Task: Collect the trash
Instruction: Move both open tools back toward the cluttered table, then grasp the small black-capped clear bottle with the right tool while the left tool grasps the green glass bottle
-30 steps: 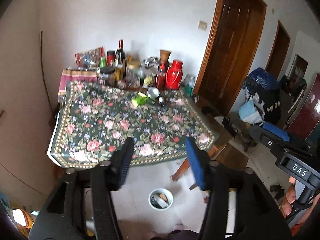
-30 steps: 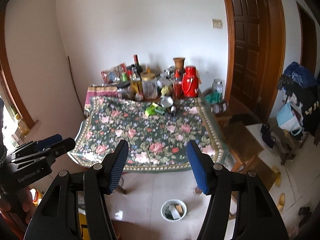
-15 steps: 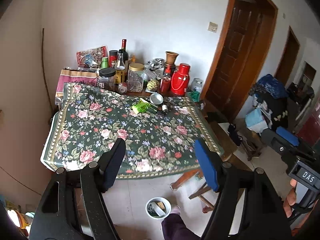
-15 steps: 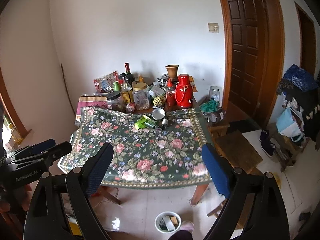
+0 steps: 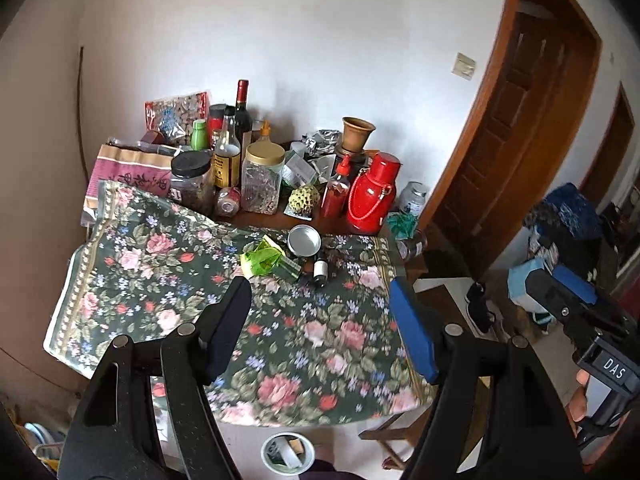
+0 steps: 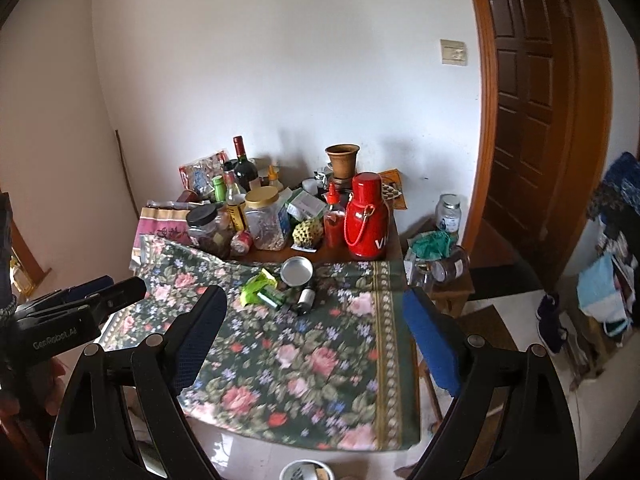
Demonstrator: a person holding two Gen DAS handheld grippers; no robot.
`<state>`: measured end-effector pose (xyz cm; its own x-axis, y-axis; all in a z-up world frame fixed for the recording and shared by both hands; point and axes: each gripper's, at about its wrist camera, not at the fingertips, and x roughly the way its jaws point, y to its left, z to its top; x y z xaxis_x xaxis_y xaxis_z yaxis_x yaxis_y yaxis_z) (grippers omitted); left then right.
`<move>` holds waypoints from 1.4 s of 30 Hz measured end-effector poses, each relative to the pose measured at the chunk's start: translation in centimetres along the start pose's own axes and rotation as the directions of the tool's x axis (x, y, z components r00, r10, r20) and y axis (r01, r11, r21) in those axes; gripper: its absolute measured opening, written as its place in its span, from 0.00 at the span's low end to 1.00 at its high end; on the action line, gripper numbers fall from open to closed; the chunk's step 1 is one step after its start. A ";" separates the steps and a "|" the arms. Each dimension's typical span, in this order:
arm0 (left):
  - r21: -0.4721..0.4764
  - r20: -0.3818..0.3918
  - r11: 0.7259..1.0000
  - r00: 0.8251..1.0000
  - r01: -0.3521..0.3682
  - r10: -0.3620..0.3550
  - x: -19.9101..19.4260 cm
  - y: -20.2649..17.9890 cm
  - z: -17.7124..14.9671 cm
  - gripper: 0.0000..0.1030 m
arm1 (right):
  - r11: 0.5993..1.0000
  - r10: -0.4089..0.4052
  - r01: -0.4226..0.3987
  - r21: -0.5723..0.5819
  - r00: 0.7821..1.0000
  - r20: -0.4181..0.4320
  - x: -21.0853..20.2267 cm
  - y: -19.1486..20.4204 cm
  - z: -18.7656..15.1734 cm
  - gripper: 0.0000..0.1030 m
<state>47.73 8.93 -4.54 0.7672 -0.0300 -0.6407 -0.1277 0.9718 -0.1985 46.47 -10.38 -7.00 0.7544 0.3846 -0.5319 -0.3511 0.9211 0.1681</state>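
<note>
A white wall [image 6: 280, 60] stands behind a table under a flowered cloth [image 6: 304, 352]. To the right is a brown wooden door [image 6: 524, 120] with a light switch [image 6: 453, 52] beside it. The floor [image 6: 512, 328] is pale tile, daylit.

Small white bin [image 5: 287, 454] on floor: half hidden behind left gripper's arm, contents unclear; in right wrist view [image 6: 306, 471] cut by bottom edge. Table legs mostly hidden under floral tablecloth [image 5: 280, 340]. Green wrapper [image 5: 260, 258]: print unreadable. Small dark bottle [image 5: 320, 270]: label too small. Tablecloth's near edge blurred in right view.
</note>
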 end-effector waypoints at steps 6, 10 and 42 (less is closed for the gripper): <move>-0.026 -0.070 0.999 0.997 -0.026 0.024 5.3 -0.5 1.4 0.68 | 1.000 0.025 -0.025 0.001 0.997 -0.073 4.4 -1.8 0.9 0.85; -0.037 -0.139 0.999 0.990 -0.027 0.021 9.5 0.3 1.9 0.68 | 0.999 0.032 -0.028 0.027 0.990 -0.135 7.8 -2.8 1.0 0.85; -0.003 -0.616 0.987 0.777 0.160 -0.127 38.7 6.9 -0.6 0.67 | 0.964 -0.025 0.145 0.222 0.882 -0.470 28.8 -3.1 -2.5 0.85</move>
<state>76.14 14.37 -31.18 0.2250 -0.2914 -0.9298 -0.0052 0.9539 -0.3002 67.87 -2.33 -24.88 0.4136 0.2881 -0.8637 -0.1060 0.9574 0.2686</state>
